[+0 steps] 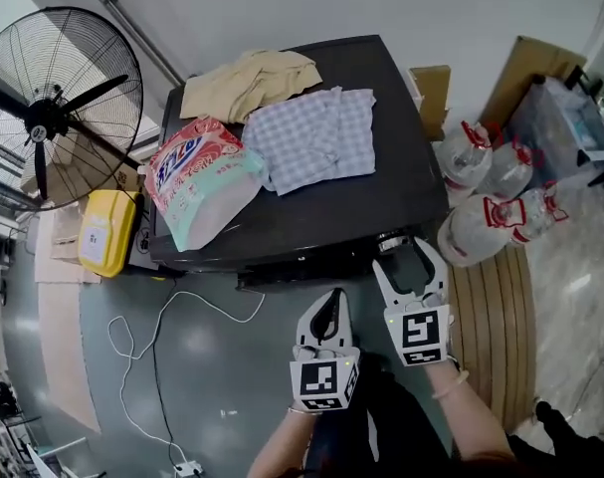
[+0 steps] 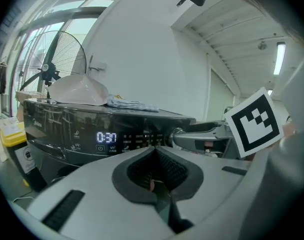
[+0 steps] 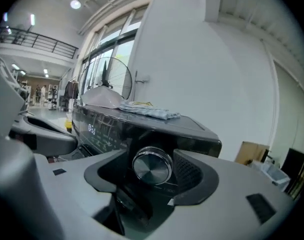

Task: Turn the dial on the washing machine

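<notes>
The black washing machine [image 1: 386, 172] stands ahead of me, and its round silver dial [image 1: 391, 239] is at the right end of the front panel. My right gripper [image 1: 405, 257] straddles the dial [image 3: 152, 166]: the jaws stand wide, one on each side. A dark gap shows at the left pad. My left gripper [image 1: 330, 299] hangs lower and to the left, short of the panel, its jaws closed together with nothing in them [image 2: 154, 150]. The lit display [image 2: 106, 137] reads 0:30.
On the machine's lid lie a detergent bag [image 1: 197, 177], a plaid shirt [image 1: 316, 137] and a beige cloth [image 1: 247, 83]. A standing fan [image 1: 53, 108] and a yellow canister [image 1: 107, 232] are at the left. Water jugs [image 1: 481, 197] are at the right, and a white cable [image 1: 152, 347] lies on the floor.
</notes>
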A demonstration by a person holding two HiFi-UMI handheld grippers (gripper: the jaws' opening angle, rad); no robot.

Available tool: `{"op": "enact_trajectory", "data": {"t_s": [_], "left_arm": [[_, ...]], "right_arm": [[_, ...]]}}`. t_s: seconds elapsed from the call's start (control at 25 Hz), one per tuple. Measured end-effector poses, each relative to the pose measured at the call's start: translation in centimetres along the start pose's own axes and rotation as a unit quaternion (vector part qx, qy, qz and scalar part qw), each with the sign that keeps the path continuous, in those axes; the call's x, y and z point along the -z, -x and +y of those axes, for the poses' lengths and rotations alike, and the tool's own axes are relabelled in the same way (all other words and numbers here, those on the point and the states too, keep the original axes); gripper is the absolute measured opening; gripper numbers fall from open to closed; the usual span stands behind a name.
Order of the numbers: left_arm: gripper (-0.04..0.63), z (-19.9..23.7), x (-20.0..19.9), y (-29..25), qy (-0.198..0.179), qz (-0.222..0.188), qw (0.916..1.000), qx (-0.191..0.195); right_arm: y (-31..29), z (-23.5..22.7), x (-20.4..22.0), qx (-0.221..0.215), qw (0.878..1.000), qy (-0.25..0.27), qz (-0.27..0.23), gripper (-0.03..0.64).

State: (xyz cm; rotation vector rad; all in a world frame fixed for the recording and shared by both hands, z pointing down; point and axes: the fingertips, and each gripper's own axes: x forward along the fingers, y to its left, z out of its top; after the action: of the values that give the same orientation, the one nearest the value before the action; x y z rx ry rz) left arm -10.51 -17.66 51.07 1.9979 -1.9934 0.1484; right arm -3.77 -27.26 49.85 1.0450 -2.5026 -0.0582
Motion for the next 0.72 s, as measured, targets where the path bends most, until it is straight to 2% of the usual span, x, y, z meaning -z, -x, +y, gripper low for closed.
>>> {"op": "enact_trajectory", "data": {"t_s": [0.2, 0.36, 0.72], "left_arm": [[0.015, 0.9, 1.3, 0.2, 0.006, -0.012, 0.9995, -0.029], [0.015, 1.4, 2.2, -0.3, 0.012, -0.016, 0.9992, -0.033], [0.015, 2.7, 3.5, -1.1, 0.018, -0.037, 0.9980, -0.048]], "right_arm": [[-0.5, 0.4, 1.2, 0.006, 0.998, 0.069, -0.009, 0.294], [-0.9, 0.1, 1.7, 0.030, 0.990, 0.135, -0.012, 0.295], [-1.5, 0.3, 1.8, 0.062, 0.980, 0.184, -0.042, 0.298]]}}
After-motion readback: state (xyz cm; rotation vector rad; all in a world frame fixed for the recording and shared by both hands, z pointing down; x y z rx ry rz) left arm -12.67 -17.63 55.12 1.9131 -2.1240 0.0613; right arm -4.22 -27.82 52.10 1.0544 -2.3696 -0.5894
